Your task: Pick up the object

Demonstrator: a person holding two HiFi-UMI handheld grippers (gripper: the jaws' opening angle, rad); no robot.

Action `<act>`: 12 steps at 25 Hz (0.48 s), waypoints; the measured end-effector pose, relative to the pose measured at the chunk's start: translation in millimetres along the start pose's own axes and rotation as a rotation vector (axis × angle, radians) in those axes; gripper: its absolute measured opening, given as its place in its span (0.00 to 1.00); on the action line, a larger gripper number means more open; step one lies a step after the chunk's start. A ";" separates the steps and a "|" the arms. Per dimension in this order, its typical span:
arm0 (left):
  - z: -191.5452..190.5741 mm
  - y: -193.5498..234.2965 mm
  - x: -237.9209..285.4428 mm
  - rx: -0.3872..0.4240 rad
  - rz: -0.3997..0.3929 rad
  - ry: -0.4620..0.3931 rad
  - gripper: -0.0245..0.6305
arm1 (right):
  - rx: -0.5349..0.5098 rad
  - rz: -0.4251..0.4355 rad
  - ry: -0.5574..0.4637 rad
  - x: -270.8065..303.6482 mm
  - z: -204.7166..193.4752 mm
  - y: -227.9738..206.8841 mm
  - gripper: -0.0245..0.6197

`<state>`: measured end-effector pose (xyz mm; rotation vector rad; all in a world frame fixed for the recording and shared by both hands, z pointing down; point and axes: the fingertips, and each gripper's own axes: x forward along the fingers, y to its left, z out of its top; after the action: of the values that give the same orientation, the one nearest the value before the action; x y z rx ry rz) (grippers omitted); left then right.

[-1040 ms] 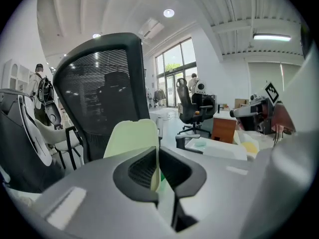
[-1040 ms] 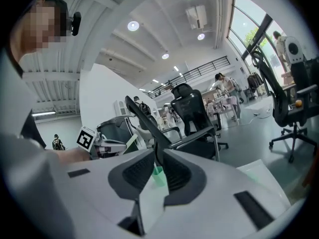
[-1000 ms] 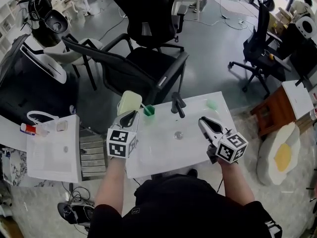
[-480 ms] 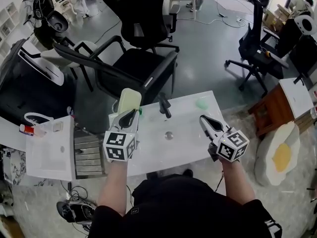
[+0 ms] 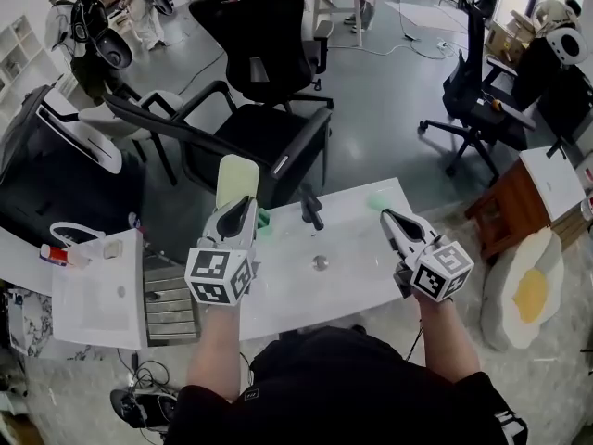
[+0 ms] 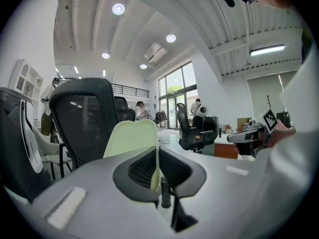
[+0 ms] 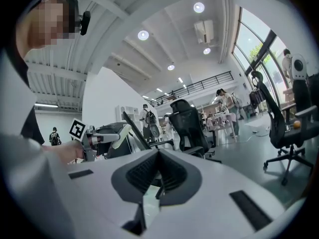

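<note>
Left hand-held gripper [image 5: 241, 207]: clenched on the lower edge of a pale yellow-green flat panel [image 5: 236, 176]. The panel had rounded corners and stood upright. In the left gripper view both pads pressed on the panel's thin edge, with most of the panel rising above and left of the jaws. The panel was off the bench [image 5: 361, 267], over its far left corner.

Right hand-held gripper [image 5: 389, 219]: clenched, jaws together with nothing between them. It hung over the right side of the bench, well apart from the left one. The right gripper view showed the left gripper and its panel off to the left.

On the white bench:
- A black faucet [image 5: 310, 207] stood near the far edge.
- A small round drain [image 5: 321, 263] lay just in front of the faucet.
- A green item [image 5: 262, 219] sat just beside the left jaws and was partly hidden, so I could not tell what it was.
- A pale green patch [image 5: 378, 196] lay near the far right corner, too blurred to name.

Beyond the bench stood a black office chair [image 5: 269, 128]. An egg-shaped cushion [image 5: 530, 290] lay on the floor to the right.
</note>
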<state>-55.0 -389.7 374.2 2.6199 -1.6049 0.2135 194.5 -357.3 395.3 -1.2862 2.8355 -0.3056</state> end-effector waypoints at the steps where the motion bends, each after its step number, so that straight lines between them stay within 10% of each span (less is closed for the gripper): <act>1: 5.9 2.0 -2.4 0.003 0.003 -0.018 0.08 | -0.009 -0.002 -0.010 0.5 3.8 2.1 0.06; 12: 24.6 11.6 -29.6 -0.047 -0.017 -0.156 0.08 | -0.029 -0.016 -0.062 6.9 21.1 24.3 0.06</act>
<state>-76.4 -372.0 345.2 2.6720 -1.6100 -0.0297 173.8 -350.5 370.6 -1.2997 2.7898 -0.2224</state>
